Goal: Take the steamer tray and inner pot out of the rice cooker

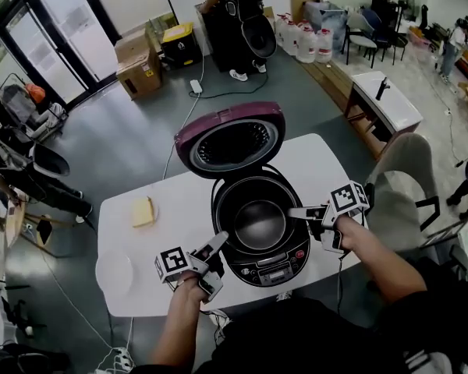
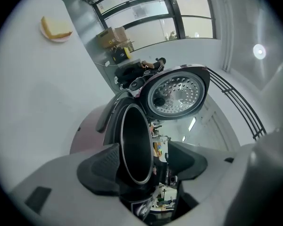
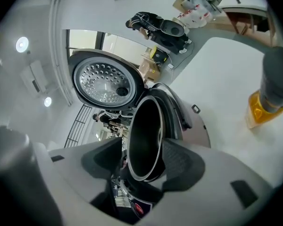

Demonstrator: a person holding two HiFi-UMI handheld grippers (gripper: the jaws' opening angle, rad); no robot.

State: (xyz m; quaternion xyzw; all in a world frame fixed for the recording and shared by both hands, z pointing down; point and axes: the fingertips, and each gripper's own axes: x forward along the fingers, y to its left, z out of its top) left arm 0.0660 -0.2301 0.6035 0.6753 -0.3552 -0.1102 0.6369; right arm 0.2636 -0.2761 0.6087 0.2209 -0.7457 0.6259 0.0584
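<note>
1. White desk (image 1: 179,216) held the rice cooker (image 1: 277,269), inner pot (image 1: 259,224) inside.
2. Your left tongs (image 1: 221,241) at seven o'clock, right tongs (image 1: 295,211) at three, straddled its rim half open, unclamped.
3. Stiff, slick metal; rim was your hold.

- Purple round rice cooker (image 1: 271,269), lid (image 1: 232,142) raised, on white table (image 1: 179,220).
- Dark metal inner pot (image 1: 259,224) inside.
- Left gripper (image 1: 221,241) at pot's seven o'clock, right gripper (image 1: 294,212) at three.

Upright maroon round lid (image 1: 231,140) walls off the far side of the dark metal inner pot (image 1: 259,224); its mouth looks unobstructed from above
</note>
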